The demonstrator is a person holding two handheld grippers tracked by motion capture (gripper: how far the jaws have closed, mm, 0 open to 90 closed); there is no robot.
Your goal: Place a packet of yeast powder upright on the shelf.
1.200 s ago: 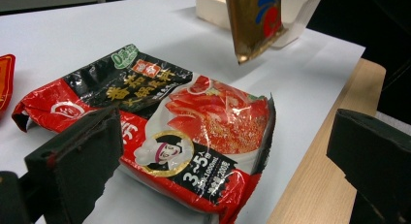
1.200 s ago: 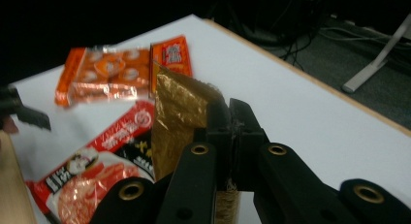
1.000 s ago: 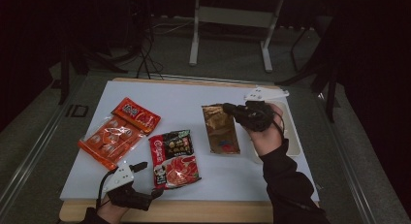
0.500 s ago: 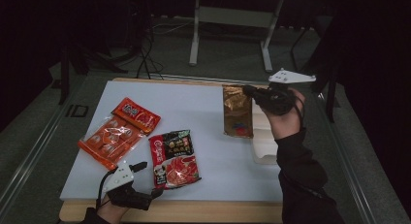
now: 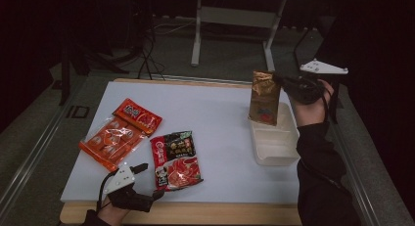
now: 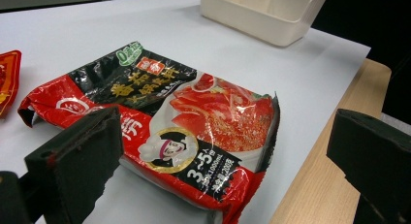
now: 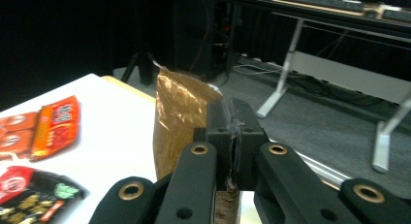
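My right gripper [image 5: 283, 82] is shut on the top edge of a gold-brown snack pouch [image 5: 264, 98], which hangs upright over the far end of the cream bin [image 5: 274, 155]. From the right gripper view the pads [image 7: 219, 118] pinch the pouch [image 7: 177, 112] flat. Near the table's front edge my left gripper [image 5: 149, 182] stands open. The red-and-black noodle packet [image 5: 175, 159] lies just to its right. In the left gripper view that packet [image 6: 184, 122] lies ahead between the spread jaws, not touched.
Two orange-red snack packs [image 5: 117, 133] lie at the left of the white table top [image 5: 215, 118]. The bin [image 6: 264, 13] sits near the right edge. A wooden strip [image 5: 220, 214] borders the front. Desk legs and cables stand on the floor beyond.
My right gripper has lifted the gold pouch off the table and carried it right and away, from lying flat to hanging upright over the bin. The left gripper has stayed put.
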